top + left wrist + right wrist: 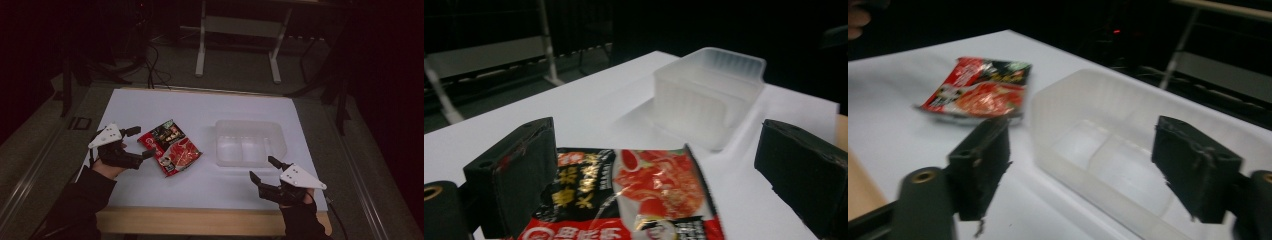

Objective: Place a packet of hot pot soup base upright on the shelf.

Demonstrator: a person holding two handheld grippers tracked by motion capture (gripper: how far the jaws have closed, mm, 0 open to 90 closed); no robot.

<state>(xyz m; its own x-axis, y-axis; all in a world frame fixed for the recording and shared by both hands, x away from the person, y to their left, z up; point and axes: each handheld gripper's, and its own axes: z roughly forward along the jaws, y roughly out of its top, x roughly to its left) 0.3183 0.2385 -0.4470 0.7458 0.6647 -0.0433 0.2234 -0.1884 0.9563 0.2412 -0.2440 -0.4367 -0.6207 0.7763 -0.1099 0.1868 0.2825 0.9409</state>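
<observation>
A red and black snack packet [170,147] lies flat on the white table [200,107], left of centre. My left gripper [139,143] is open right beside the packet's left edge, its jaws on either side of that end. Seen from the left gripper view, the packet [634,195] lies between and just beyond the wide-apart jaws. A clear plastic tub [248,142] stands right of the packet, empty. My right gripper [262,169] is open near the tub's front right corner. From the right gripper view, the tub [1128,150] sits just ahead and the packet [979,87] lies farther left.
The table's wooden front edge [210,220] runs below both hands. A metal frame with white legs [237,35] stands on the floor behind the table. Dark cables [152,65] lie on the floor at the back left.
</observation>
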